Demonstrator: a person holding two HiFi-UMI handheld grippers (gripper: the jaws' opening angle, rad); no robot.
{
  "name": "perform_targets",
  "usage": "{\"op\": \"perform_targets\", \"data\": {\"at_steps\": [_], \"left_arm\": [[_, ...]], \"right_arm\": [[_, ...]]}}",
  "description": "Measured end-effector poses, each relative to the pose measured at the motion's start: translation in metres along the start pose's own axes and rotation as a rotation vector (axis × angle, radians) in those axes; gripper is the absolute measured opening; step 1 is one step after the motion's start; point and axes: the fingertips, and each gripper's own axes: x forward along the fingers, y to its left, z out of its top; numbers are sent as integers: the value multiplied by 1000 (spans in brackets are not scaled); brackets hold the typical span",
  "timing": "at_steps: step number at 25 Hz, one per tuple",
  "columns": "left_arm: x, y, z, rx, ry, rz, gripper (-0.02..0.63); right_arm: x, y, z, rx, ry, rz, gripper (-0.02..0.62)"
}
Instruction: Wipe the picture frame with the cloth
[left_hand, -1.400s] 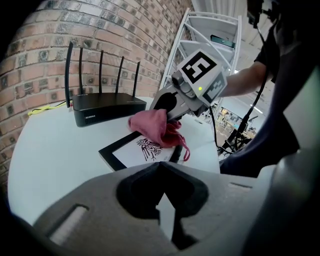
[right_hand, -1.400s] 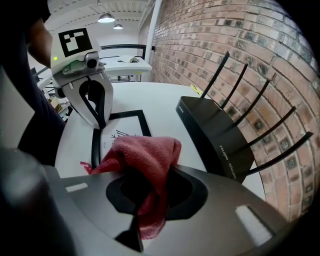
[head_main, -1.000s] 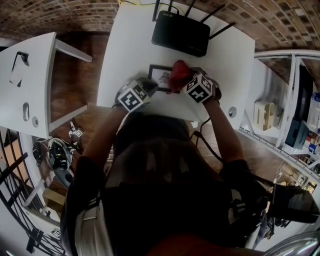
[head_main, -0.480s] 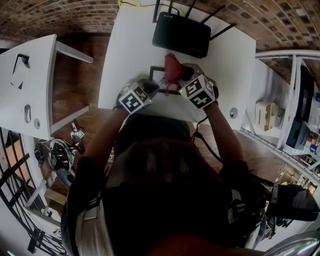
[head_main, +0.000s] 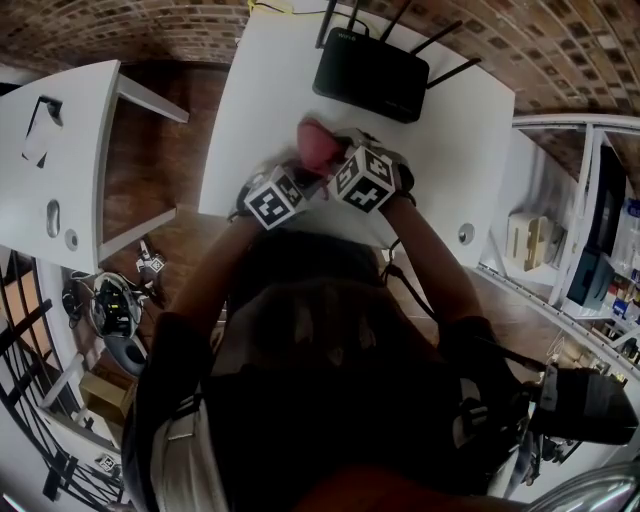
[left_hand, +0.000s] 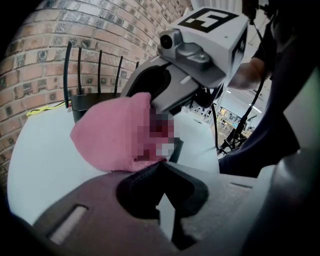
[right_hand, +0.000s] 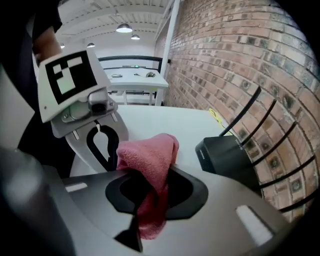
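The black-edged picture frame (left_hand: 176, 151) lay on the white bench (head_main: 450, 150), nearly all of it covered. In the left gripper view only a dark strip of its edge showed, just past the tips of the left claw (left_hand: 165, 200) and right of the cloth. In the head view the two claws and the cloth hid it.

The pink fleecy cloth (right_hand: 150, 160) was bunched over the frame and pinched in the right claw (right_hand: 152, 197). That claw's jaws were clamped on a fold, with the tail hanging toward the camera and the bulk puffing out past the tips. The left claw's jaws were pressed fully together, and the cloth sat just beyond them. Whether they nipped the frame's edge could not be told.

In the head view the cloth (head_main: 317, 145) sat just far of the two claws, which were almost touching, left (head_main: 275, 197) and right (head_main: 365, 178).

On the far part of the bench stood a flat black router with thin antennas (head_main: 372, 75), near the cloth but apart from it. A red brick wall (right_hand: 240, 60) rose behind it.
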Motion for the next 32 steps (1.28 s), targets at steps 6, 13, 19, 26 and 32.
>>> {"op": "perform_targets", "data": {"at_steps": [6, 13, 19, 26, 32], "left_arm": [[-1, 0, -1, 6, -4, 1, 2], [-5, 3, -3, 10, 1, -8, 2], [-4, 6, -2, 24, -6, -3, 2], [-1, 2, -4, -26, 12, -8, 2], [-4, 7, -8, -90, 75, 28, 2]], "right_arm": [[11, 9, -45, 31, 125, 30, 75], [-11, -2, -94, 173, 182, -44, 75], [-34, -12, -129, 302, 191, -127, 75], [-59, -18, -155, 388, 96, -144, 77], [-77, -32, -170, 404, 6, -136, 80]]}}
